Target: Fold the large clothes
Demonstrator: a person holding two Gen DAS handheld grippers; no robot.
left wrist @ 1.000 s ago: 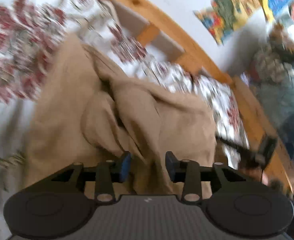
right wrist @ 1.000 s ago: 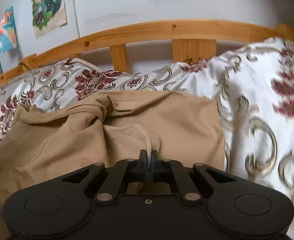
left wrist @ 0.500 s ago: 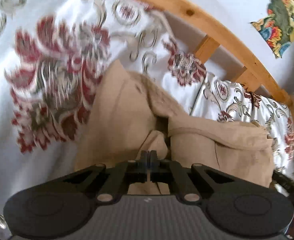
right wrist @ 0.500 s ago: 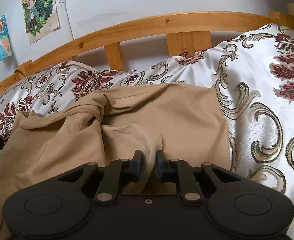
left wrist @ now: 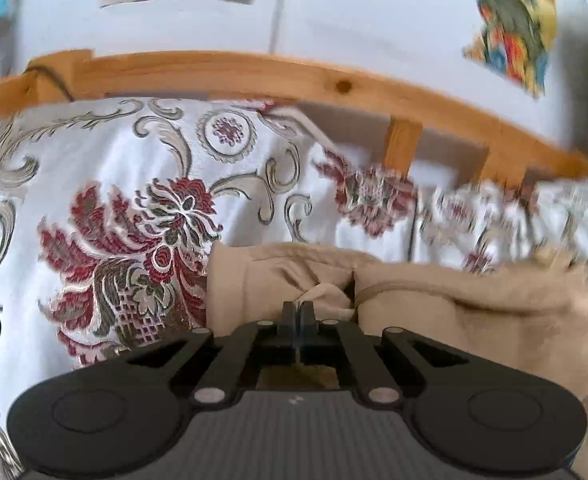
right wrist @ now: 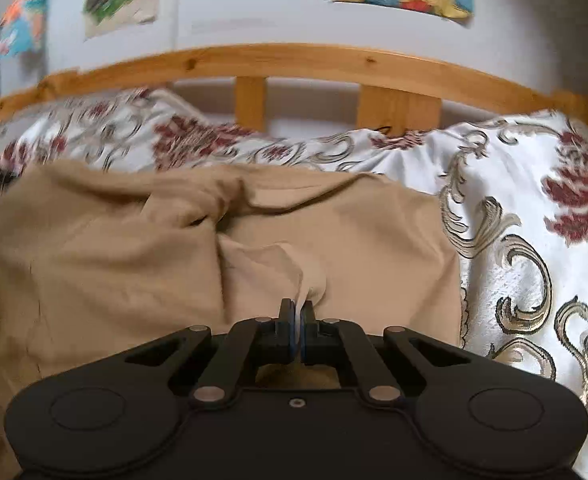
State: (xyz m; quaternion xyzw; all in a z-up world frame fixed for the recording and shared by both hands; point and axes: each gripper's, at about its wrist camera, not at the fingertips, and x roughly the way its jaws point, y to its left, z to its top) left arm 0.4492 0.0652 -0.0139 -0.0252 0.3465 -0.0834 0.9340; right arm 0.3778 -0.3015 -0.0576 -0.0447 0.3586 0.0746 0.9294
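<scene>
The left tongs [left wrist: 297, 307] are pinching shut on a fold of the tan garment [left wrist: 474, 312]; the right tongs [right wrist: 297, 307] are gripping its near edge the same way. The garment is lying bunched on the bed's floral bedspread [left wrist: 106, 184], below the wooden rail [left wrist: 254, 68]. Pulling unevenly could slip the thin pinches. A second ago the left tongs were standing open.
</scene>
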